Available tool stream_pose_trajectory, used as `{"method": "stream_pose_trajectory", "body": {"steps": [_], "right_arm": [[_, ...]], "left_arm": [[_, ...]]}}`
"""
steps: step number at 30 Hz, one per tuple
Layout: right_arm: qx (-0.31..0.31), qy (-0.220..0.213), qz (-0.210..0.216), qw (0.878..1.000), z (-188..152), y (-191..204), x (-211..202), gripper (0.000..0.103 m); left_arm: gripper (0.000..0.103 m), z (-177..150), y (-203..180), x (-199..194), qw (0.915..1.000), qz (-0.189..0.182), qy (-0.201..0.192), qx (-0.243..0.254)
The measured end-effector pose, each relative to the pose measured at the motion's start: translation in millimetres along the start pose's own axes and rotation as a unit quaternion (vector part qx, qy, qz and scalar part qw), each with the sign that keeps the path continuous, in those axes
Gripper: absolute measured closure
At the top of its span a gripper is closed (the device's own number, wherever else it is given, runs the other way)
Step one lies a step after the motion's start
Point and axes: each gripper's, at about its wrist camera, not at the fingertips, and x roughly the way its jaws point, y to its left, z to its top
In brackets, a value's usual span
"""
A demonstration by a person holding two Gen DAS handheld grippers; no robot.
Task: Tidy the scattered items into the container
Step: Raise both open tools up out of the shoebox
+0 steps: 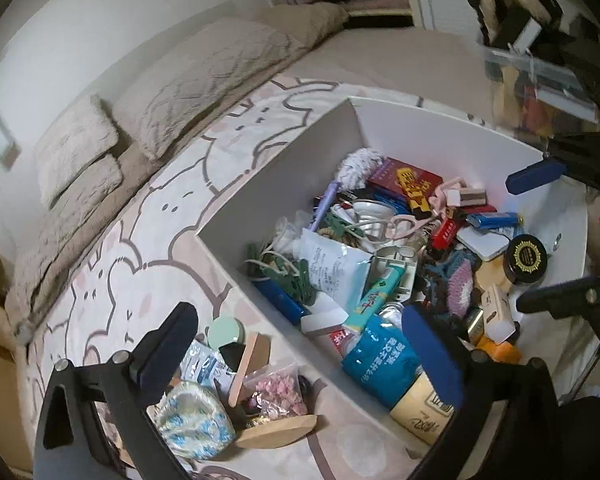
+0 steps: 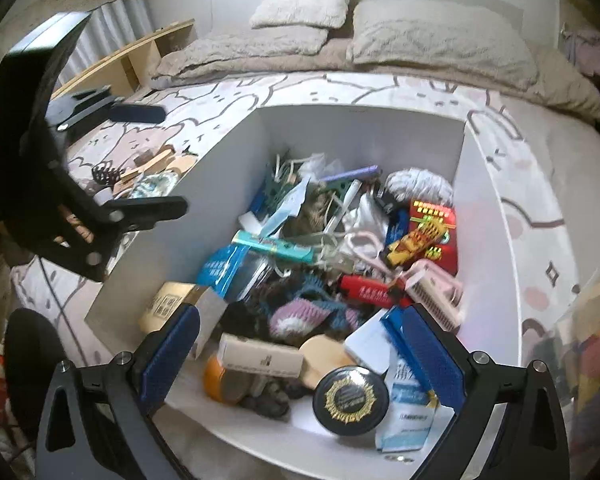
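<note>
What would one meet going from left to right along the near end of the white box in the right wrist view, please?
Gold box → orange round tin → cream rectangular box → black round lid with gold emblem → blue-and-white packet.

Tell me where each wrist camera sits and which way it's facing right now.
Left wrist: on the left gripper, angled down at the white bin's near corner and the leftover pile outside; own open fingers and the right gripper show.
Right wrist: on the right gripper, looking down into the bin; own open fingers and the left gripper show.
Shared: bin, black round tin.
</note>
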Motion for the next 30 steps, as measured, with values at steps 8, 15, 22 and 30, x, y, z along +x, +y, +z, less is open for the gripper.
{"method": "stream_pose_trajectory", "body": {"steps": [8, 15, 22, 30], "right_arm": [[0.001, -0.036, -0.028, 0.999, -4.3, 12.7, -0.7, 0.002], [0.031, -0.08, -0.029, 0.996, -11.3, 32.4, -6.8, 0.002], [0.04, -0.151, -0.052, 0.986, -4.2, 55.0, -43.4, 0.002], [0.027, -0.207, -0.071, 0.975, -5.7, 95.5, -82.4, 0.002]], "left_arm": [[0.0, -20.0, 26.0, -27.9, 0.9966, -0.014, -0.037, -0.072], [0.0, -25.9, 32.9, -68.3, 0.9931, -0.007, -0.077, -0.089], [0.0, -39.1, 33.7, -110.8, 0.9856, -0.009, -0.125, -0.113], [0.0, -60.0, 29.3, -147.3, 0.9779, 0.015, -0.166, -0.127]]}}
